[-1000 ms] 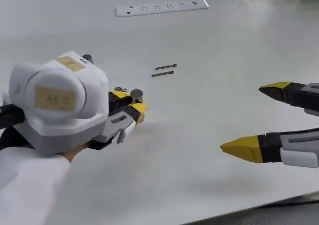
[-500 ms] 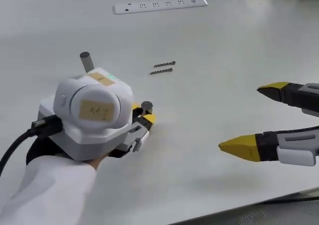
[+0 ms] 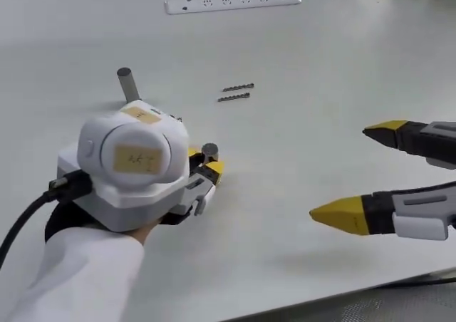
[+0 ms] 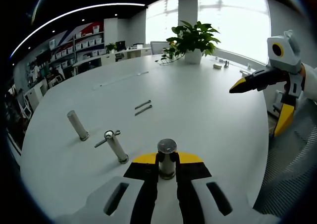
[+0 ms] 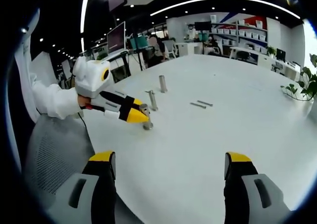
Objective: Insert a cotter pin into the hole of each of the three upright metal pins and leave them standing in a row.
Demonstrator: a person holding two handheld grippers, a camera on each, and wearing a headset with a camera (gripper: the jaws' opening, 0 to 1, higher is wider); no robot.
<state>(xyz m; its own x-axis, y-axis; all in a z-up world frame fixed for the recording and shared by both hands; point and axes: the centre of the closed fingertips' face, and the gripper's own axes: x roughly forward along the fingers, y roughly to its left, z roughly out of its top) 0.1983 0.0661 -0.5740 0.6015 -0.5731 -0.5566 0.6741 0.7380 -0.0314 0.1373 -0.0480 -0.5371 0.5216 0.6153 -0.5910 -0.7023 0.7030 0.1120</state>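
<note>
Overall, a white table (image 3: 299,65) carries every item. The left gripper (image 3: 211,168), gripped by a hand in a white sleeve, has its yellow-tipped jaws closed on the held metal pin (image 4: 167,153), which stands upright between the tips with its round head just above them; the right gripper view shows this pin's foot on the tabletop. The right gripper (image 3: 356,172) hangs well apart to the right, above the table, its jaws spread wide, holding and touching nothing. A power strip (image 3: 231,1) lies near the far edge. Just beside the left gripper's tips, on their left in the left gripper view, the second metal pin (image 4: 116,147) stands upright with a fitted cotter pin (image 4: 100,142) passing through its top. Beyond it the third metal pin (image 3: 128,85) stands upright and bare, so the three form a loose row. Farther out, two loose cotter pins (image 3: 237,87) lie flat, side by side and nearly parallel.
</note>
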